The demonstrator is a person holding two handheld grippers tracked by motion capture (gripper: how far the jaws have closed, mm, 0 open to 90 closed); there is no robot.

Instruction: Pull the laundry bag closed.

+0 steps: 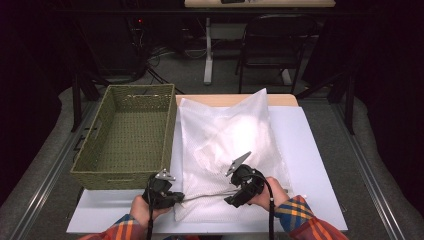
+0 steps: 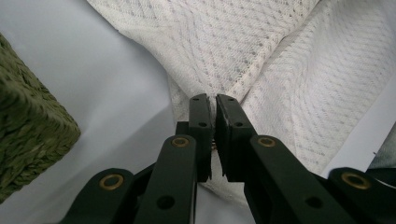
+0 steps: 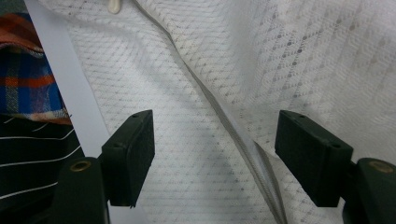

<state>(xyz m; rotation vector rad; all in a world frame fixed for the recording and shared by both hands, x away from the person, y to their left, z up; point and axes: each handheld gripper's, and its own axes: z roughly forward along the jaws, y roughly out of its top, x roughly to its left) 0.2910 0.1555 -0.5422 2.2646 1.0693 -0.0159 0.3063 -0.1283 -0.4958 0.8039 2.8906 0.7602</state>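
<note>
A white mesh laundry bag (image 1: 230, 140) lies flat on the white table (image 1: 312, 165). My left gripper (image 1: 175, 198) sits at the bag's near left corner; in the left gripper view it (image 2: 213, 100) is shut, with a fold of the mesh bag (image 2: 261, 56) pinched between its pads. My right gripper (image 1: 233, 199) hovers over the bag's near edge. Its jaws stand open in the right gripper view (image 3: 215, 122), one on each side of the grey zipper (image 3: 224, 114) that runs diagonally across the mesh (image 3: 289, 51). A white zipper pull (image 3: 113, 5) lies at the top.
A green woven basket (image 1: 120, 177) stands on the table's left half, close beside the bag; its corner (image 2: 28, 130) shows near my left gripper. A plaid sleeve (image 3: 28, 79) is at the left. A folding chair (image 1: 272, 45) stands beyond the table.
</note>
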